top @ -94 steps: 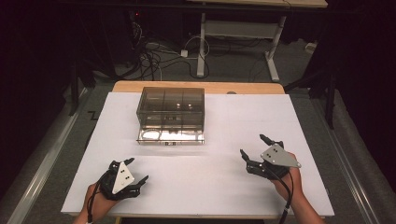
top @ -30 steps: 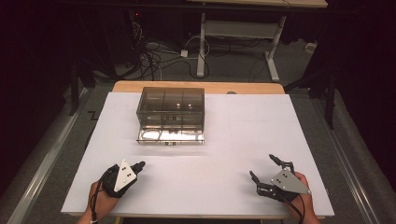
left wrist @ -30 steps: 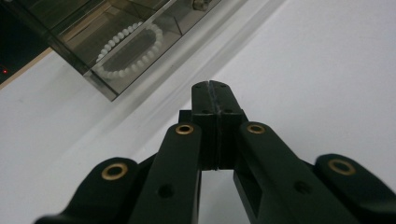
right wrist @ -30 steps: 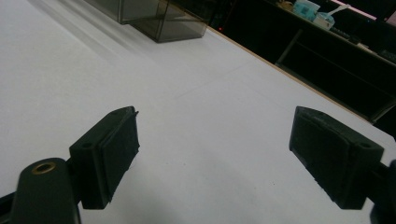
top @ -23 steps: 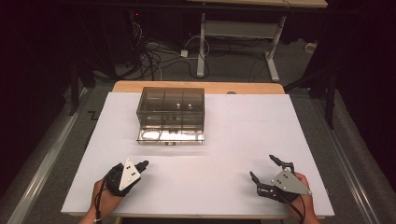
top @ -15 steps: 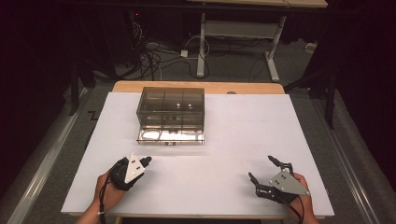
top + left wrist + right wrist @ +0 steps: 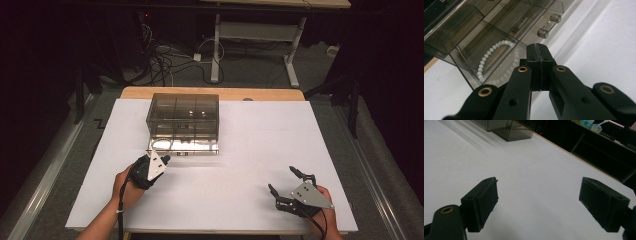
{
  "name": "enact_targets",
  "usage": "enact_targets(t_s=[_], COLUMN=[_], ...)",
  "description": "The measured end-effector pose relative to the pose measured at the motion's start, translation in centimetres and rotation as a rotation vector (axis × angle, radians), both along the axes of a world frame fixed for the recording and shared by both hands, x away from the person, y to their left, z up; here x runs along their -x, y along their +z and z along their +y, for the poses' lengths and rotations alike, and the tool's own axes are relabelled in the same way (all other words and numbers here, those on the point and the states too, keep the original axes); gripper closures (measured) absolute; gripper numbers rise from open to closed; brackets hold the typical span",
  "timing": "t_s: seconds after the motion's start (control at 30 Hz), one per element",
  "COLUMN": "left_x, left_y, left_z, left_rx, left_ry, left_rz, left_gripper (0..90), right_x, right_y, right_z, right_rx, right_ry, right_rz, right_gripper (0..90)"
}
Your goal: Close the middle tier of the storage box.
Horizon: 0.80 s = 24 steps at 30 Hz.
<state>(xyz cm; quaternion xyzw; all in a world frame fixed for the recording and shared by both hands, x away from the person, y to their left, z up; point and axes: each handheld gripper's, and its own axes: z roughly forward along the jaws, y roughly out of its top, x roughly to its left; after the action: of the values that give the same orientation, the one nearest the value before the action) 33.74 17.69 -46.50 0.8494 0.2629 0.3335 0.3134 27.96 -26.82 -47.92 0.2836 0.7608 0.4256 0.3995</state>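
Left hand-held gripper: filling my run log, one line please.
left hand-held gripper: shut, empty | at: smoky drawer box front | inside: bead bracelet

A smoky clear drawer box (image 7: 183, 118) sits toward the far left of the white table (image 7: 260, 150), its bottom drawer (image 7: 183, 146) pulled out toward the person. The left gripper (image 7: 165, 159) hovers just before that drawer, its jaws pressed together, as far as the dim frame shows. The right gripper (image 7: 283, 181) rests near the front right edge, jaws spread wide, well apart from the box.
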Motion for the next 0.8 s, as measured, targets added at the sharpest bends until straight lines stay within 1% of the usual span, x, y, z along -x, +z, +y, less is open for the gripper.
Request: enact_targets(t_s=[0.1,0.17,0.37,0.47,0.63,0.73,0.8], left_x=[-0.6,-0.9,-1.7,-1.9,-2.0,-2.2,-2.3], left_y=[0.0,0.0,-0.3,-0.4,-0.4,-0.5,-0.5], left_z=[-0.3,-0.4,-0.4,-0.6,-0.7,-0.7,-1.0], left_rx=[-0.007,-0.015,-0.016,-0.028,-0.031,-0.035,-0.058], left_ry=[0.0,0.001,0.003,0.001,-0.004,-0.004,-0.009], left_rz=[0.0,0.001,0.016,0.015,0.019,0.021,0.024], left_gripper=[87.8,87.8,87.8,87.7,87.7,87.6,85.7], right_x=[0.0,0.0,0.1,-0.1,0.0,0.0,0.0], right_y=[0.1,0.0,0.0,-0.1,0.0,-0.1,-0.1], right_z=[-0.1,0.0,0.1,0.0,0.0,0.1,0.1], right_rx=[-0.013,-0.005,0.0,-0.002,0.0,0.007,0.017], right_ry=[-0.001,0.001,0.005,-0.001,0.001,0.003,0.003], right_rz=[0.001,0.001,0.002,0.011,0.003,0.01,0.011], right_gripper=[16.3,16.3,16.3,16.3,16.3,16.3,16.3])
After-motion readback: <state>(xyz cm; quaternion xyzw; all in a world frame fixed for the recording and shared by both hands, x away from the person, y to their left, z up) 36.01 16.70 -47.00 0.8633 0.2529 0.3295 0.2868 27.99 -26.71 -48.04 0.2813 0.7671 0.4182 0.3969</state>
